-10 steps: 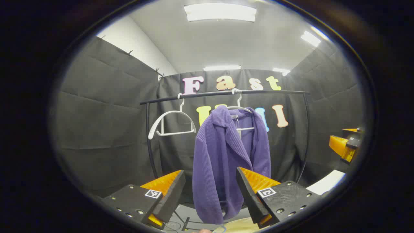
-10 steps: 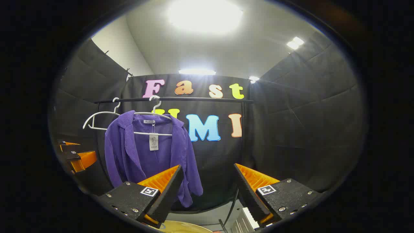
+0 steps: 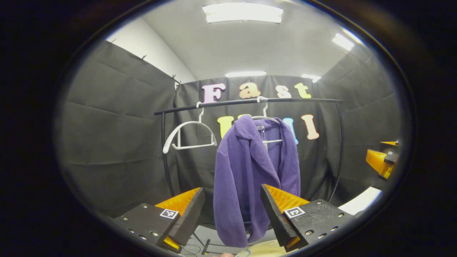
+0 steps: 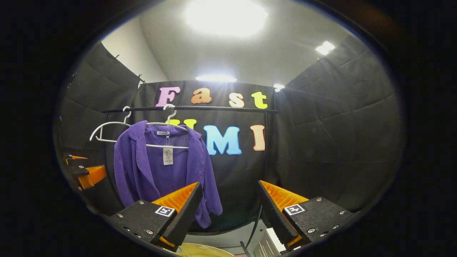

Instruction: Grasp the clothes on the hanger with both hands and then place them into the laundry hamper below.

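A purple ribbed jacket (image 3: 250, 171) hangs on a white hanger (image 3: 266, 119) from the black rail (image 3: 250, 102). My left gripper (image 3: 232, 210) is open below and in front of it, the fabric showing between its fingers farther off. In the right gripper view the jacket (image 4: 157, 171) hangs left of centre with a paper tag (image 4: 167, 156) at its collar. My right gripper (image 4: 228, 207) is open, empty, aimed right of the jacket. A pale rim of the hamper (image 4: 200, 250) peeks at the bottom edge. Each view catches the other gripper at its side: the right gripper (image 3: 382, 160) and the left gripper (image 4: 85, 171).
A second white hanger (image 3: 189, 135) hangs bare on the rail, left of the jacket. The rack's curved black posts (image 3: 165, 153) stand at both ends. A white surface (image 3: 360, 201) lies low on the right in the left gripper view.
Both views have shifted slightly; the jacket sits a touch higher in the frames, and the right gripper at the left gripper view's edge has dropped a little. Both grippers stay open.
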A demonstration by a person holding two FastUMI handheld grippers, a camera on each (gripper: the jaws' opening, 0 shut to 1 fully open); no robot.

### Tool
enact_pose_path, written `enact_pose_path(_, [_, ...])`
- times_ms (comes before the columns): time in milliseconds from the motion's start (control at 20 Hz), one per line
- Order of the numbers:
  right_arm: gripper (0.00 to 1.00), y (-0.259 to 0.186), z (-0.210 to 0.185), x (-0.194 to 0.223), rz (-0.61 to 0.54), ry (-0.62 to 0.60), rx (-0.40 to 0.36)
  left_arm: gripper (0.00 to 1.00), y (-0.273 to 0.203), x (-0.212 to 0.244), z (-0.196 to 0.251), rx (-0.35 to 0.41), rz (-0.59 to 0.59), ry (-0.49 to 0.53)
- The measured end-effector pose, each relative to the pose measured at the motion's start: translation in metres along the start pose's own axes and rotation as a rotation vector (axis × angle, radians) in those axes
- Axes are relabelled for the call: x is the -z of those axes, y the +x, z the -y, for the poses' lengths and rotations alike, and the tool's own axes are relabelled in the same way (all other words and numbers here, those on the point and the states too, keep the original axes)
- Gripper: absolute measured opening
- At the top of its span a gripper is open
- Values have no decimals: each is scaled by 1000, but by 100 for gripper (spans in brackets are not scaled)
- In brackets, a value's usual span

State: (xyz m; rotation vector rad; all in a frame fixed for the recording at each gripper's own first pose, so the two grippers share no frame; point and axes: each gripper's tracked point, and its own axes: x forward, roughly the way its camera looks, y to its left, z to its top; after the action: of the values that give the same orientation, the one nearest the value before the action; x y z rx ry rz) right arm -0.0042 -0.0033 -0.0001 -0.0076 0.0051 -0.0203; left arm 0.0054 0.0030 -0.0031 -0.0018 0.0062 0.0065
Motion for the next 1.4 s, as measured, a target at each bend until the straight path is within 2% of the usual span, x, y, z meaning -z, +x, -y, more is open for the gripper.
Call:
enact_pose_path(50, [95, -1, 1, 0, 2, -5, 2, 91, 0, 0, -1, -4, 0, 0])
enact_pose_path(100, [95, -1, 0, 0, 3, -11, 3, 97, 1, 0, -2, -4, 2, 1])
enact_pose_path(250, [95, -3, -3, -1, 6, -15, -2, 97, 0, 0, -5, -6, 4, 8])
enact_pose_path(300, [95, -2, -4, -2, 5, -15, -2, 91, -1, -1, -6, -6, 6, 7])
enact_pose_path(850, [95, 14, -35, -31, 14, -9, -38, 91, 15, -30, -19, 21, 30, -34])
enact_pose_path(900, [95, 17, -39, -33, 18, -10, -42, 97, 18, -31, -20, 32, 30, -42])
enact_pose_path(1150, [93, 39, -62, -51, 27, 29, -92, 97, 31, -44, -25, 54, 17, -61])
enact_pose_path(1400, [95, 75, -67, -66, 56, 67, -120, 97, 46, -54, -14, 60, 8, -76])
